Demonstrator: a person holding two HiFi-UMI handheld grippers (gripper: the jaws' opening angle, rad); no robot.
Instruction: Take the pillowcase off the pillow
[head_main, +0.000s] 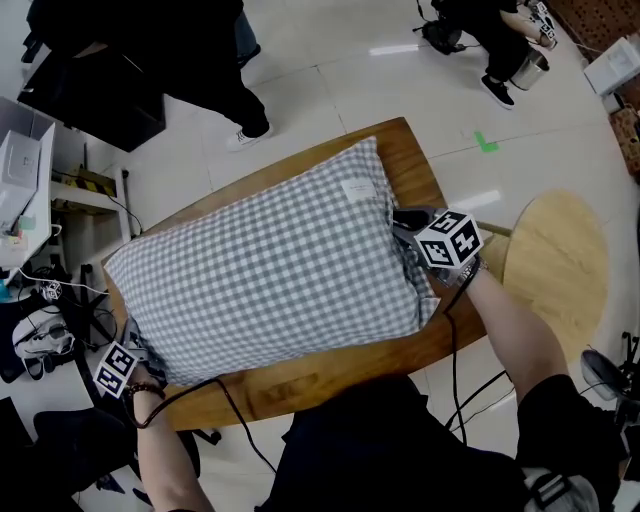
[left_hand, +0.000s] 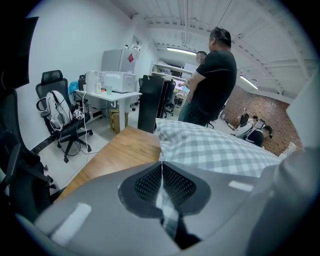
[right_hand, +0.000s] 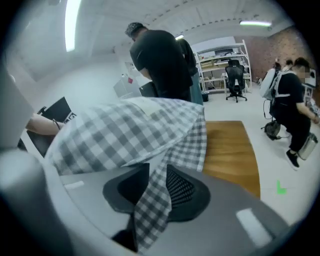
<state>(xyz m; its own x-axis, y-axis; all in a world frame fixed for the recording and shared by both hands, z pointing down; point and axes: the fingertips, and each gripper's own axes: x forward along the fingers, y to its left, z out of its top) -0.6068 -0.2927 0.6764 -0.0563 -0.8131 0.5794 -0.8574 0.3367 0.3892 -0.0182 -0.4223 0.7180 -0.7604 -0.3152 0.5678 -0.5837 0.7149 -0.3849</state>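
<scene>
You've barely begun: the pillowcase (head_main: 270, 265) still covers the whole pillow on the bench (head_main: 300, 385), your left tool (left_hand: 161, 175) is pinched shut on one corner of it, and your right tool (right_hand: 155, 187) stands partly open with a flap at the other end loose between its jaws.

Gripper (right_hand: 157, 184) jaws apart, pillowcase flap (right_hand: 149, 201) between.

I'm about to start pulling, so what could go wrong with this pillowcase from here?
The right gripper has its jaws apart around a flap of the pillowcase, so a pull may slip off. The left gripper is shut on only a thin pinch of cloth at the other end; it may slip free, letting everything slide along the table.
</scene>
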